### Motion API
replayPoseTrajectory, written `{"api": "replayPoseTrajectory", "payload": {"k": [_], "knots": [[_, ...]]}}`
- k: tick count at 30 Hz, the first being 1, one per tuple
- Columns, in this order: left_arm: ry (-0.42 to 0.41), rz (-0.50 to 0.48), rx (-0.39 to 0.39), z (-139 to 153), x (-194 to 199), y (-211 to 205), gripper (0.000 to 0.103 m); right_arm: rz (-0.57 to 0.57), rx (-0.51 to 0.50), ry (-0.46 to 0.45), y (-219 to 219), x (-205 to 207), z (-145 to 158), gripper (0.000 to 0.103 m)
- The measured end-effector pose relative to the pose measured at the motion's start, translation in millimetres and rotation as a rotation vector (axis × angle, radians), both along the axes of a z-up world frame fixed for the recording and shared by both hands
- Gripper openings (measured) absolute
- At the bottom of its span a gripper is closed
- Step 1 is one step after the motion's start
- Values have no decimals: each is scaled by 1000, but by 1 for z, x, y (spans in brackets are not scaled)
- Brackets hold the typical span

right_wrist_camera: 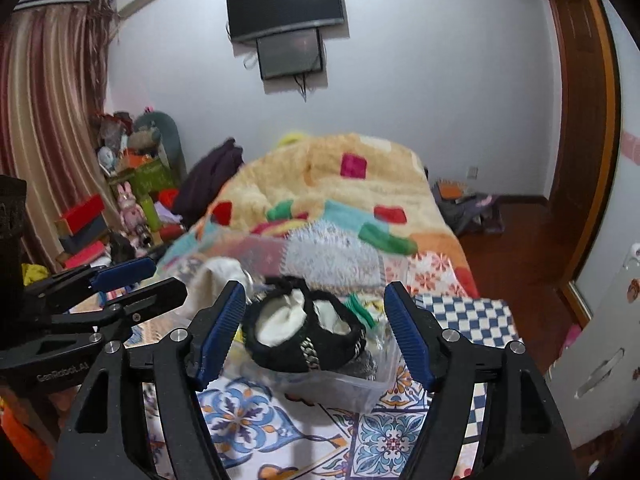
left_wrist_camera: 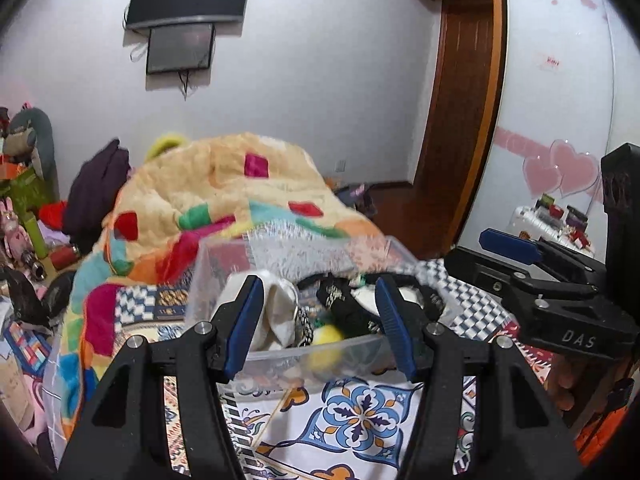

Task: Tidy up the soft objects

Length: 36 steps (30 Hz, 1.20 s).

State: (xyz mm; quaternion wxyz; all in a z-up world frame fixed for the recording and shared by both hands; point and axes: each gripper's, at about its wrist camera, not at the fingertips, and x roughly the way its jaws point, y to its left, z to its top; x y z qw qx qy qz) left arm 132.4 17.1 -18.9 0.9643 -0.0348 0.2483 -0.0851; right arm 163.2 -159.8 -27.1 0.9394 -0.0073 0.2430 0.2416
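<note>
While my left gripper [left_wrist_camera: 320, 324] and right gripper [right_wrist_camera: 316, 332] both hang spread wide and empty just in front of the clear plastic bin [left_wrist_camera: 280, 360], it sits on the patterned bedspread [left_wrist_camera: 360, 412]. Inside lie black slippers [right_wrist_camera: 304, 340], white cloth [left_wrist_camera: 280, 312] and a yellow ball [left_wrist_camera: 326, 338]. "DAS" shows on the right gripper's body.

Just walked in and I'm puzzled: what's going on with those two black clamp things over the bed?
A person is holding a two-finger gripper in each hand over a clear plastic bin on the bed. The bin holds soft items: black socks, a white cloth and a yellow ball. Both the left gripper and the right gripper are open and hold nothing. A crumpled colourful blanket lies behind the bin.
</note>
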Motion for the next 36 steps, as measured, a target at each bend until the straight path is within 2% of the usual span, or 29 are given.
{"api": "replayPoseTrajectory", "payload": {"k": [6,9,12,15,20,36], "knots": [[-106,15,-10,25,-28,2,70,33,51,-86,-4,-22,22,70],[-163,23,-4,35,-44,0,81,47,75,-115,-4,-30,27,81],[-207,39,1,42,-56,0,92,52,90,-147,-5,-37,30,83],[-234,50,17,45,-63,-1,100,50,91,-169,-4,-43,32,89],[-229,58,-7,43,-66,4,102,33,79,-218,-2,-51,31,101],[-231,75,-5,38,-69,5,102,37,79,-221,-4,-57,26,102]]}}
